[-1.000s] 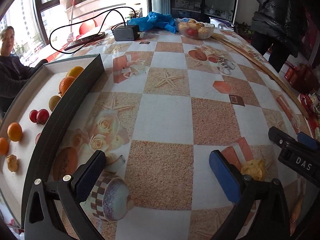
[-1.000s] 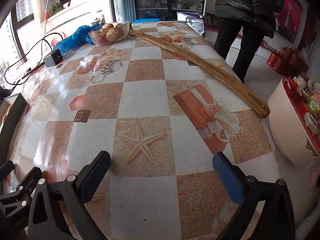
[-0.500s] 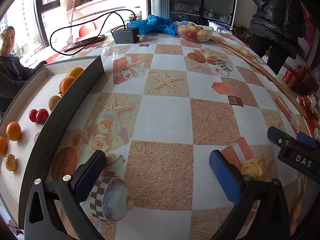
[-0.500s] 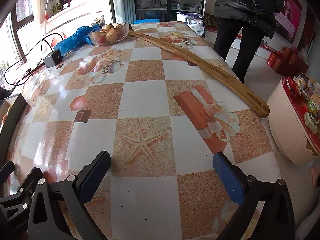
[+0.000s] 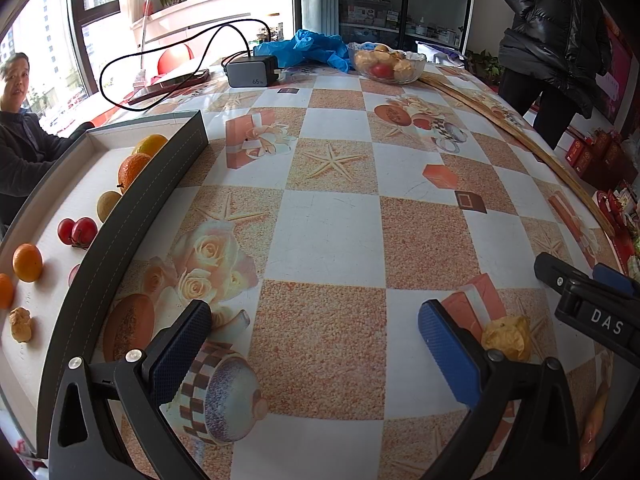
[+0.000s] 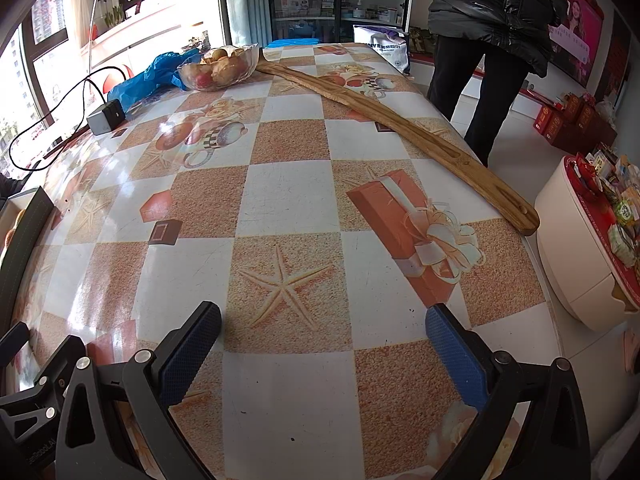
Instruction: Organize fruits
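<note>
Low over the surface (image 5: 328, 236), hovering with both tools, left (image 5: 314, 344) and right (image 6: 322, 344), spread wide and empty; next, reaching toward the fruit bowl (image 5: 386, 66) at upper frame.

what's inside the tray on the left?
In the tray: oranges, red fruits, a brownish fruit and a knobbly tan piece. Its near wall hides part of some fruit.

My left gripper (image 5: 314, 344) has black triangular-cutout arms with silver screw heads at the joints and fingers faced with blue, finely textured pads (image 5: 448, 348). My right gripper (image 6: 322, 344) is built the same, and white "DAS" lettering marks its black body in the left wrist view.
</note>
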`<action>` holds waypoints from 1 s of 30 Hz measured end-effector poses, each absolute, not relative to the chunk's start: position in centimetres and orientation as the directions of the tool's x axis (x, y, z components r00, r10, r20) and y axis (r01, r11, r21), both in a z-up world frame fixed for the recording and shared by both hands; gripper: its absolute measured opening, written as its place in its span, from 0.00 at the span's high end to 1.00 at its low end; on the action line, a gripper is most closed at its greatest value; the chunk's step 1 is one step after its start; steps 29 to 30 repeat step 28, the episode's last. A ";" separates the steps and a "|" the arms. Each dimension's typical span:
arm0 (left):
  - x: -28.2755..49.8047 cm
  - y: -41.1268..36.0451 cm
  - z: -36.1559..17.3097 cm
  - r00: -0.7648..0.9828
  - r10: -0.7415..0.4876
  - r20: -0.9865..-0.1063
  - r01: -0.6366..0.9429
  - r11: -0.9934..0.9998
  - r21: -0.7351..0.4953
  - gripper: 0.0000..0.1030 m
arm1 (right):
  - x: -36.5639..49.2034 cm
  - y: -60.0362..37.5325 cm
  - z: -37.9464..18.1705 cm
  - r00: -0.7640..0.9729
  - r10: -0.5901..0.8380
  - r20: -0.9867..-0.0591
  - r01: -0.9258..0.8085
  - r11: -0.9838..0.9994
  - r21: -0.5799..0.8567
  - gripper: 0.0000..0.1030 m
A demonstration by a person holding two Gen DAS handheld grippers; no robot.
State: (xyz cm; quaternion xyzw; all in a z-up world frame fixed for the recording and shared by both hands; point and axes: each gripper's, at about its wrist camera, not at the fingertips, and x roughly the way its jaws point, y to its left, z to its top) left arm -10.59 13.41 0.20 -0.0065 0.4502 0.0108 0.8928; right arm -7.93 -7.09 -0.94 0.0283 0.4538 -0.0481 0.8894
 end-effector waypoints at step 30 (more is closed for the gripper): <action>-15.4 30.7 9.5 0.539 0.211 -0.816 -0.290 0.955 0.055 0.01 | -6.3 12.5 6.5 0.393 0.352 -0.849 -0.401 0.897 0.186 0.01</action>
